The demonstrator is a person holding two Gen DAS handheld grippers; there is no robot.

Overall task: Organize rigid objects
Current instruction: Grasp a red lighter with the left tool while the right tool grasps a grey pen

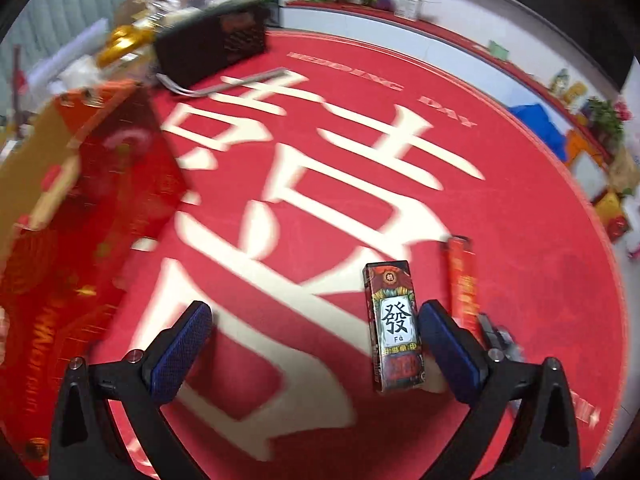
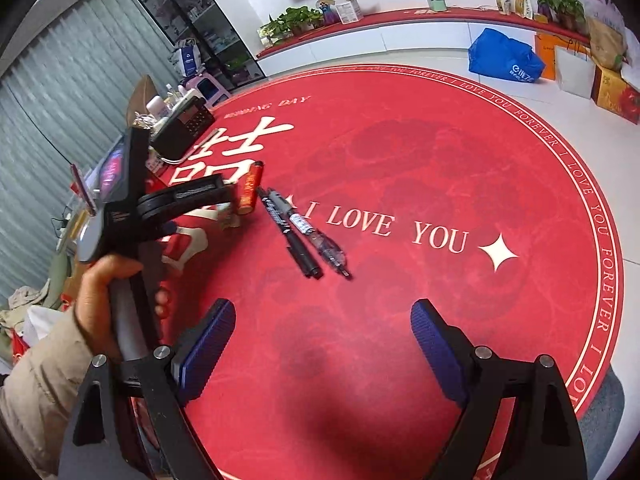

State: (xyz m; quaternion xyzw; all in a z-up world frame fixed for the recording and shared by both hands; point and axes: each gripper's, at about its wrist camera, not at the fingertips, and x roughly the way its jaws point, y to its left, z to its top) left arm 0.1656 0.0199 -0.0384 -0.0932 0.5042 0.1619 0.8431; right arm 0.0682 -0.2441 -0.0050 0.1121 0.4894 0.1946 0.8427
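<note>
In the left wrist view a small patterned box (image 1: 396,326) with a white tile label lies on the round red mat (image 1: 320,208), close to the right finger of my open left gripper (image 1: 316,336) and between its fingers. A red tube (image 1: 462,276) lies just right of it. A red and gold carton (image 1: 92,208) stands at the left. In the right wrist view my right gripper (image 2: 324,344) is open and empty above the mat (image 2: 400,184). Two pens (image 2: 304,232) and the red tube (image 2: 250,190) lie ahead. The left gripper (image 2: 188,198), held by a hand, shows at the left.
A black radio (image 1: 212,46) stands at the mat's far edge, also in the right wrist view (image 2: 182,130), among clutter. A blue bag (image 2: 504,58), boxes and paper bags (image 2: 572,68) stand on the floor by a low shelf with plants (image 2: 292,20).
</note>
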